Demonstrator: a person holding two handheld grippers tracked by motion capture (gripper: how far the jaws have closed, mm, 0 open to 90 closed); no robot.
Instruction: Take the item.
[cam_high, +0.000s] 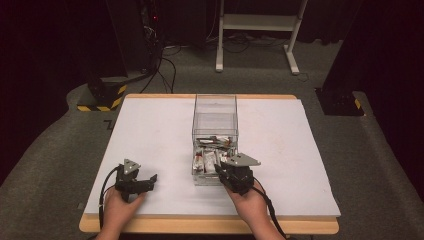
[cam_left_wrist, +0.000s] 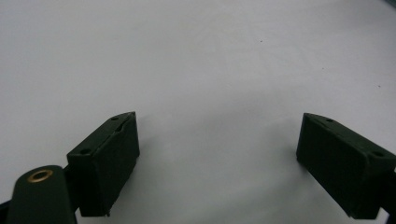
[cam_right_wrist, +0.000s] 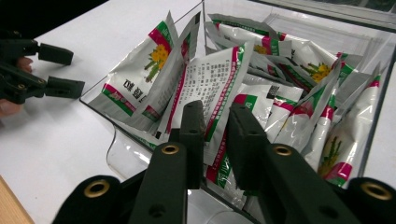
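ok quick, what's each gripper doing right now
left gripper: open, nothing between its jaws, over the bare table.
right gripper: nearly closed around a sachet in the clear box; firm grip cannot be told.

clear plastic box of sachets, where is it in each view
high view: the clear plastic box stands mid-table, its near end at the right tool.
left gripper view: white table between open jaws; the box isn't there.
right gripper view: the box's wall spans the centre and right.
shared landmark: the white table.
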